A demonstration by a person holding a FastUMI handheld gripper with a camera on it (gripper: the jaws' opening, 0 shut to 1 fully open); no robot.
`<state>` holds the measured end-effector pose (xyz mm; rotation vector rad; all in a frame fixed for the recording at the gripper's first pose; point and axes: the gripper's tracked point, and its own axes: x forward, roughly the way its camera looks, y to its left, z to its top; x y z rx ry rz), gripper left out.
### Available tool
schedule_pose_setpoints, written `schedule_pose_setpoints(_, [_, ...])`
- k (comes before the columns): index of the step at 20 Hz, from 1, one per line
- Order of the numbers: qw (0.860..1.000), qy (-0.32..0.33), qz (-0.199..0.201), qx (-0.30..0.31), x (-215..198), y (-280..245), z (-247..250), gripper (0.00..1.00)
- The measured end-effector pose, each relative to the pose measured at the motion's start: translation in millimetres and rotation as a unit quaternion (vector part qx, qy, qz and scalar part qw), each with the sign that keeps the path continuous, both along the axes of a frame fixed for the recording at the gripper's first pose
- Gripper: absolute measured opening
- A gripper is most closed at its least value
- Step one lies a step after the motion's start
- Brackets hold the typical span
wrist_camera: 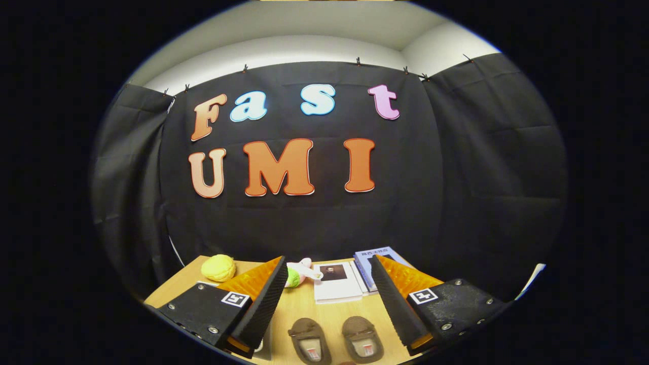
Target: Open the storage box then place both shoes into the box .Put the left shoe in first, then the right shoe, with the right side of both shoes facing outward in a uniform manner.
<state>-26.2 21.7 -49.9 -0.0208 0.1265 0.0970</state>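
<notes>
Two brown shoes [337, 340] between spread tool [327, 299] fingers.

Two brown shoes [334, 340] with pale grey insoles and small red marks sit low centre on a light wooden worktop [324, 312]. Behind them lie a yellow ball [218, 267], a white book [336, 282], a blue book [372, 261] and a pink, white and green toy [300, 272].
</notes>
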Motion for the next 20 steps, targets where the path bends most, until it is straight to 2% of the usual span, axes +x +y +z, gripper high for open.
schedule_pose_setpoints(2, [0.999,0.026,0.024,0.028,-1.3,15.0,-20.7,0.98])
schedule_pose_setpoints(6, [0.997,0.065,0.048,0.001,4.1,26.4,-67.7,0.98])
schedule_pose_setpoints(11, [0.982,0.152,0.100,0.053,6.5,65.6,-129.9,0.99])
schedule_pose_setpoints(15, [0.957,0.221,0.147,0.114,6.5,100.9,-173.5,0.99])
schedule_pose_setpoints(20, [0.912,0.314,0.169,0.203,2.8,127.1,-224.9,0.98])
